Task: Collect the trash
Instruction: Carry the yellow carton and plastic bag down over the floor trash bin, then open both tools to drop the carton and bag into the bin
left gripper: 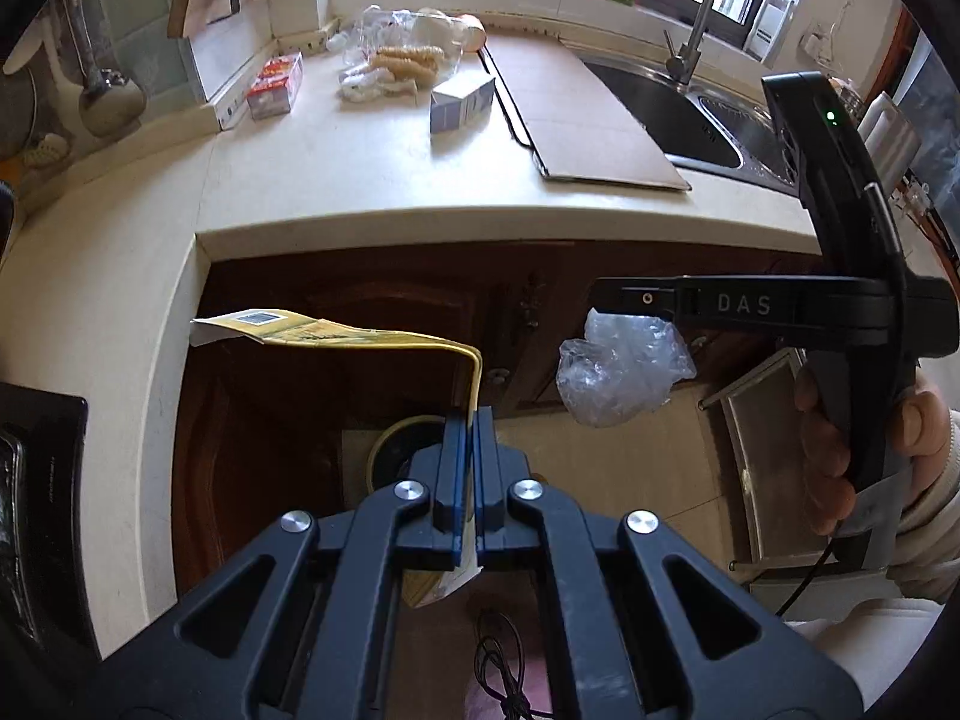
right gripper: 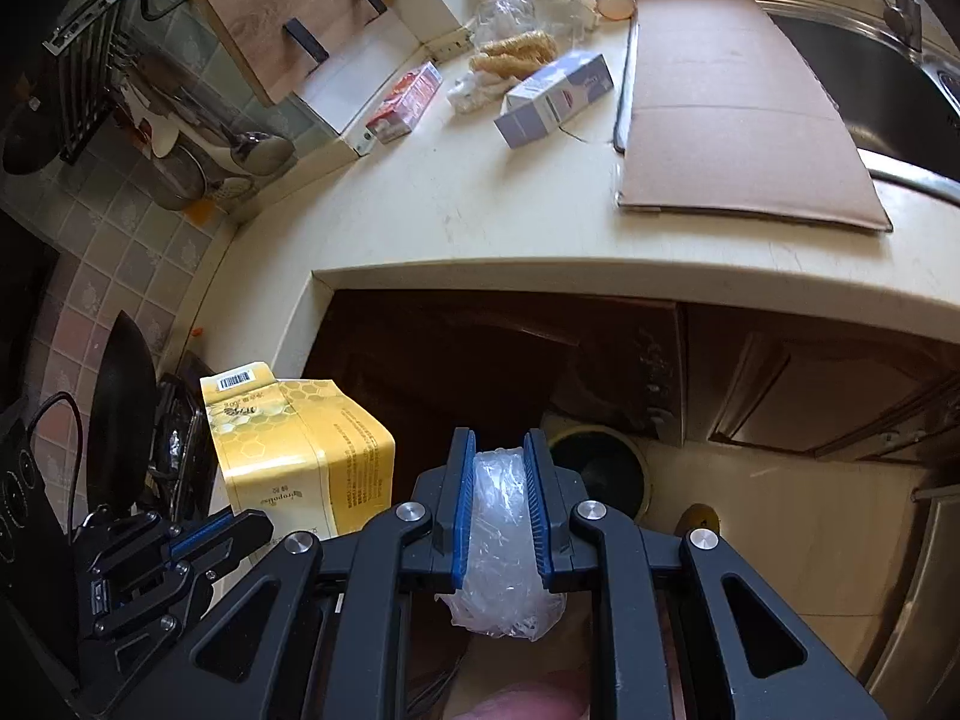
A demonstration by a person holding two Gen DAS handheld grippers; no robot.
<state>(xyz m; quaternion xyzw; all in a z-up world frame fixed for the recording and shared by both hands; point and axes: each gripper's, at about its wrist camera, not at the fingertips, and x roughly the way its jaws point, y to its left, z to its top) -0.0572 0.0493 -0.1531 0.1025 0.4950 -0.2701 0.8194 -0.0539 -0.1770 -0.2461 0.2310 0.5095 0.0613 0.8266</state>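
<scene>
My left gripper is shut on a flattened yellow carton, held in the air in front of the counter; the carton also shows in the right wrist view. My right gripper is shut on a crumpled clear plastic bag, which also shows in the left wrist view. Both hang above a round bin with a black liner on the floor. On the counter lie a blue-white carton, a red box and a clear bag with snacks.
A flat cardboard sheet lies beside the sink. Dark wooden cabinet doors stand under the cream counter edge. A black pan and stove sit at the left. A cutting board leans on the wall.
</scene>
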